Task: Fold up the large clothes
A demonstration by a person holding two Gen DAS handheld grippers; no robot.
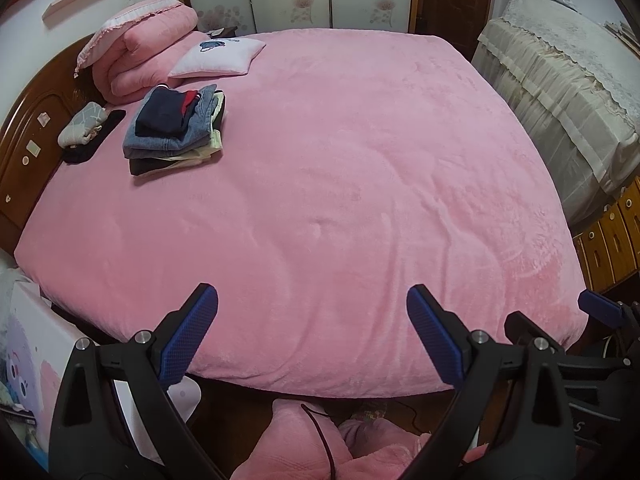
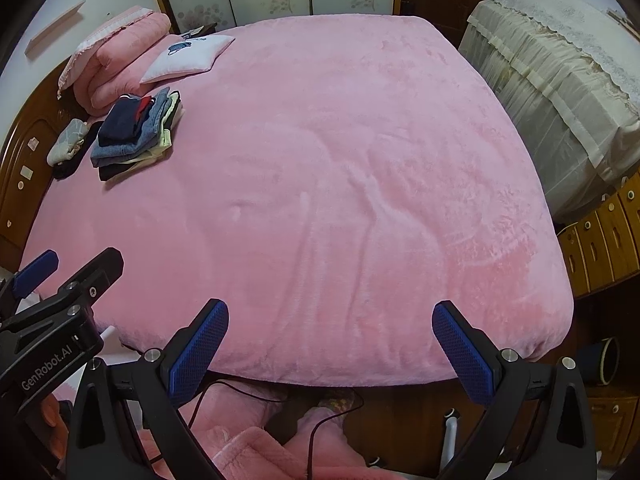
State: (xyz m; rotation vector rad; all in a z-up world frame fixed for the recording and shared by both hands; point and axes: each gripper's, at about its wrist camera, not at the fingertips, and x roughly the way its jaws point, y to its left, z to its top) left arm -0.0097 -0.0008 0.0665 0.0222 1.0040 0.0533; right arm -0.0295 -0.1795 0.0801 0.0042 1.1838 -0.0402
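I held both grippers over the bed's point(image 1: 320, 160) near edge: left gripper point(image 1: 312, 336) fingers spread wide, empty; right gripper point(image 2: 330, 346) likewise. The folded clothes point(image 1: 174, 130) sat stacked near the headboard corner.

A bed point(image 1: 360, 160) is covered by a pink plush blanket. A white printed cushion point(image 1: 218, 58) and a folded pink quilt point(image 1: 140, 52) are set near the wooden headboard point(image 1: 36, 128). A lace-covered cabinet point(image 1: 560, 92) is seen beside the bed.
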